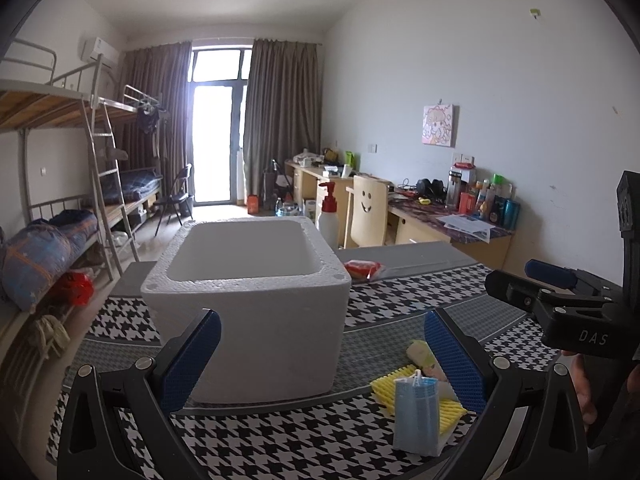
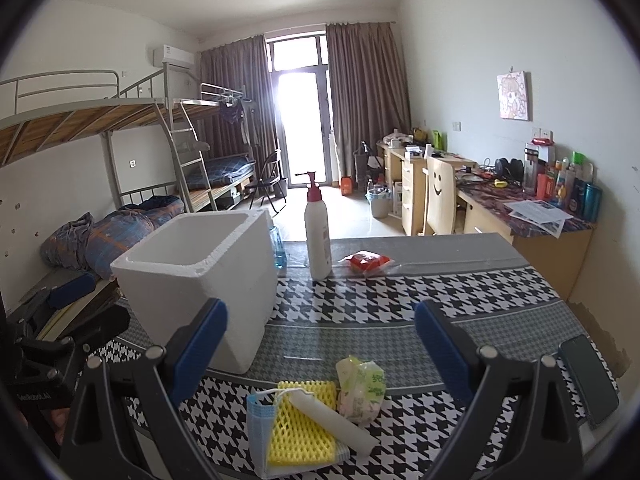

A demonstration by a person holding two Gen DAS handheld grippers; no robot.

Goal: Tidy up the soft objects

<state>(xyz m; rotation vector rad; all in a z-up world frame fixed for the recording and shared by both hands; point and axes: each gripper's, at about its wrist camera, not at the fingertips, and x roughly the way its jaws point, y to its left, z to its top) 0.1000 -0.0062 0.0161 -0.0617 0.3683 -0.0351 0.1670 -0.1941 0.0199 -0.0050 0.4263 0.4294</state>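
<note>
An open white foam box (image 1: 248, 304) (image 2: 200, 280) stands on the houndstooth-clothed table (image 2: 460, 292). In front of it lies a small pile: a blue face mask (image 2: 262, 428) (image 1: 416, 416), a yellow foam net (image 2: 300, 428) (image 1: 448, 414), a white roll (image 2: 332, 424) and a green-and-white packet (image 2: 362, 390) (image 1: 422, 354). My right gripper (image 2: 320, 344) hangs open just above the pile, holding nothing. My left gripper (image 1: 322, 354) is open too, facing the box's near wall, with the pile by its right finger. The right gripper (image 1: 560, 304) shows at the edge of the left wrist view.
A white pump bottle (image 2: 318, 232) with a red collar and a red packet (image 2: 366, 262) sit at the table's far side. A dark phone (image 2: 588, 376) lies at the right edge. Beyond are bunk beds (image 2: 120, 152), desks (image 2: 540, 216) and a chair (image 2: 440, 196).
</note>
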